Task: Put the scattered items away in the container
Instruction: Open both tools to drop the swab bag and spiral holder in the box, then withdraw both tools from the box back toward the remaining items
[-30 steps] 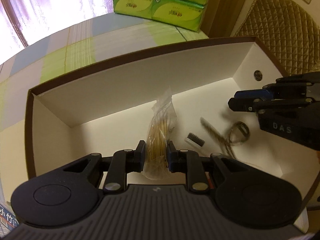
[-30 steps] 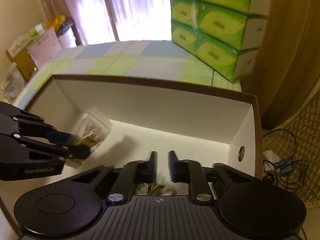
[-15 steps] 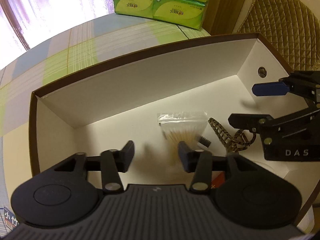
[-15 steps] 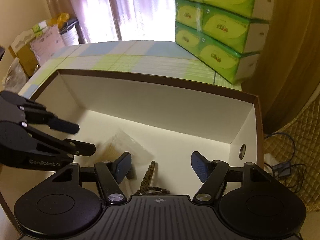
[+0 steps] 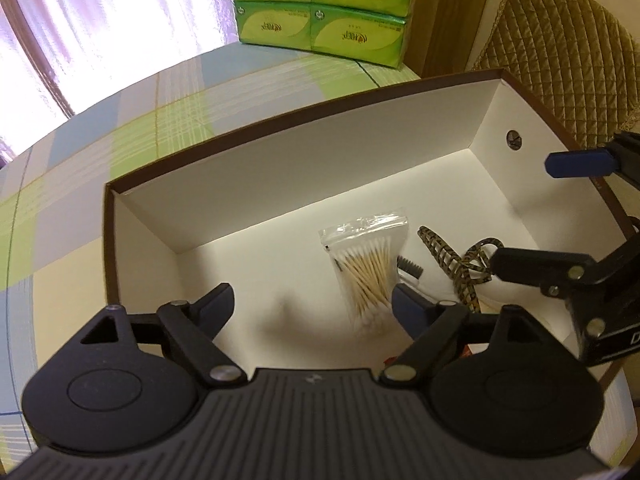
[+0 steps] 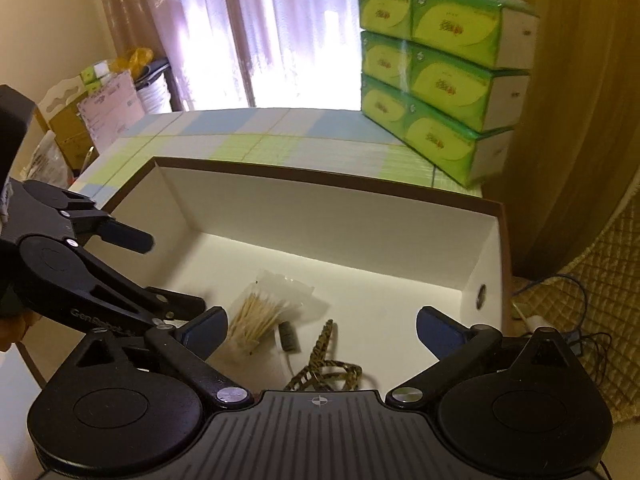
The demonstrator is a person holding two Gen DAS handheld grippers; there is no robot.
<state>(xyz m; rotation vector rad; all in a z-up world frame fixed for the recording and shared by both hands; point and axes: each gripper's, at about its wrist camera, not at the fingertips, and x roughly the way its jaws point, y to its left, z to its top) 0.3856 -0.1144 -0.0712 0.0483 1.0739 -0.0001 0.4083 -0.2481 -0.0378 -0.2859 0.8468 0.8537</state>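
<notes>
A: What's in view?

B: Two handheld tools over a brown-rimmed white box (image 5: 280,184) on a checked counter (image 5: 120,120). Left tool (image 5: 312,304) has its jaws spread wide, nothing held. Right tool (image 6: 320,328) likewise spread and empty. Inside the box, on the floor: a swab bag (image 5: 366,256), a small brush (image 5: 408,266) just beside it, and a patterned cord (image 5: 460,264) coiled toward the right end.

A: So what could go wrong?

B: My read: both tools hang low inside the box, near each other. Lifting out w/o care, a finger could snag the cord loop and drag it back out. The swab bag is light, slick plastic; a brushing finger could flick it. Tools could also knock together, or clip the box wall and shift it.

A: More items left outside?

B: Can't tell; no loose items show on the counter.
</notes>
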